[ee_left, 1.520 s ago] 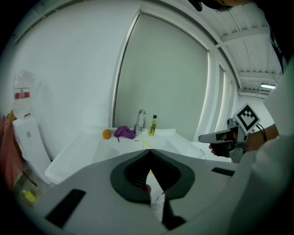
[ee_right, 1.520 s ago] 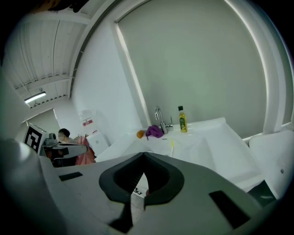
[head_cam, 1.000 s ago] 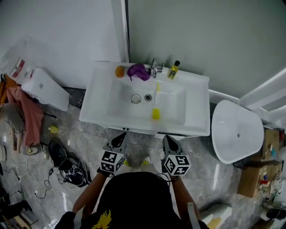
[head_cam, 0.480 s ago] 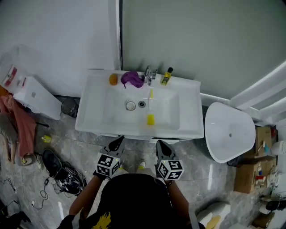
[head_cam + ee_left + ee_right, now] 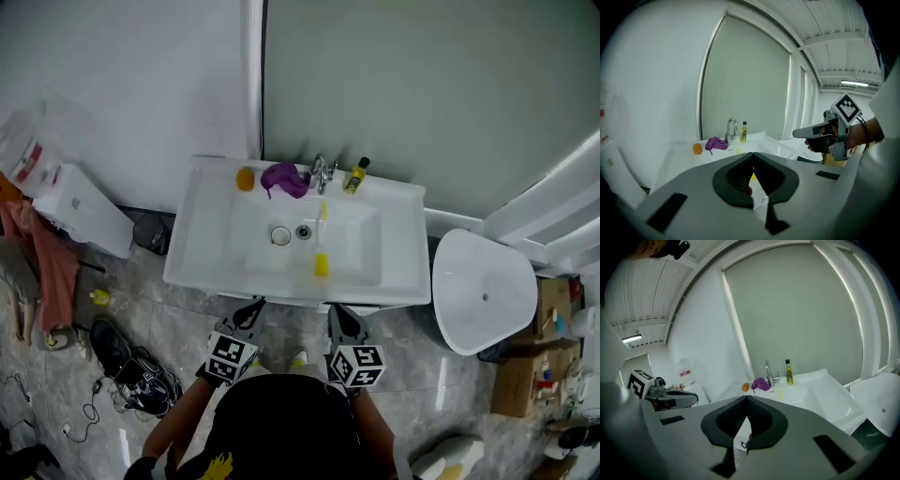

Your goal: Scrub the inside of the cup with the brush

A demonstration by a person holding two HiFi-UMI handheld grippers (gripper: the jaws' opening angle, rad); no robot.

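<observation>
A yellow brush (image 5: pixel 322 259) lies in the white sink (image 5: pixel 208 246), its thin handle pointing toward the faucet (image 5: pixel 321 172). Left of the drain stands a small clear cup (image 5: pixel 280 235), seen from above as a ring. My left gripper (image 5: pixel 252 306) and right gripper (image 5: pixel 337 311) hover side by side in front of the sink's near edge, well short of both. Each is shut with nothing held. In the left gripper view the jaws of the left gripper (image 5: pixel 753 154) meet in a line. The right gripper (image 5: pixel 746 398) shows the same in its own view.
On the sink's back ledge sit an orange ball (image 5: pixel 245 178), a purple cloth (image 5: pixel 284 178) and a yellow bottle (image 5: pixel 355 175). A white toilet (image 5: pixel 483 287) stands to the right, a white bin (image 5: pixel 80 199) to the left. Shoes (image 5: pixel 141 364) lie on the floor.
The head view has shifted slightly, so the sink sits a little differently in the picture. Both grippers stay shut in front of the sink. Nothing in the basin has moved.
</observation>
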